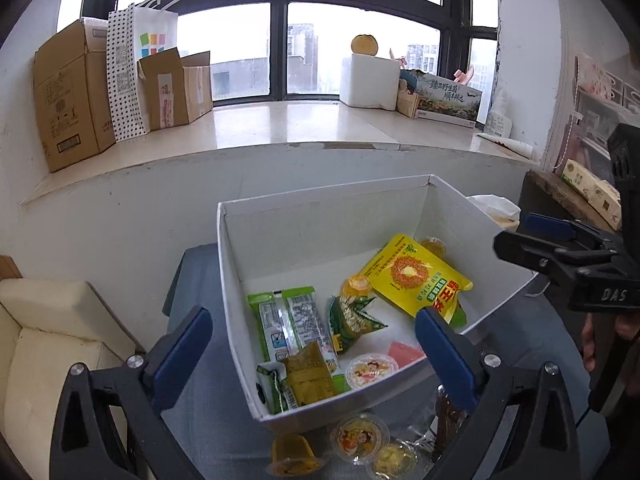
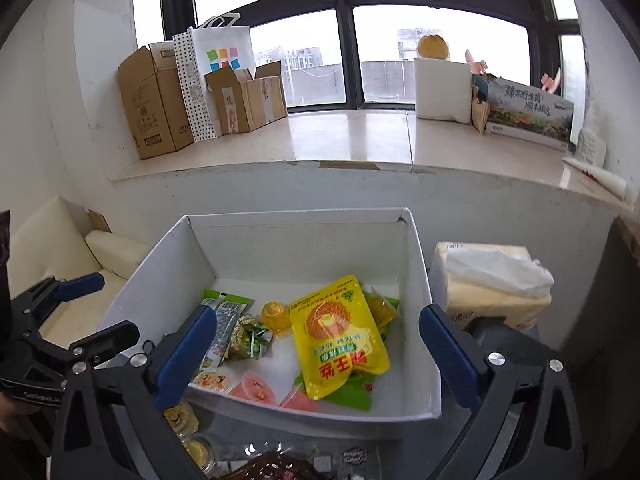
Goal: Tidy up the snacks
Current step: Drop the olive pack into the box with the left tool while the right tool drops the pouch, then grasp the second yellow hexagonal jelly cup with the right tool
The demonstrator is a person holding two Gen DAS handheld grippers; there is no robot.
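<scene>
A white cardboard box stands on the grey table and holds snacks: a yellow bag, green wrapped bars, a jelly cup and small green packets. Loose jelly cups lie on the table in front of the box. My left gripper is open and empty above the box's near edge. My right gripper is open and empty above the box's front. The right gripper also shows at the right of the left wrist view.
A tissue pack stands right of the box. A cream sofa is at the left. The window sill behind holds cardboard boxes, a dotted paper bag and a white foam box.
</scene>
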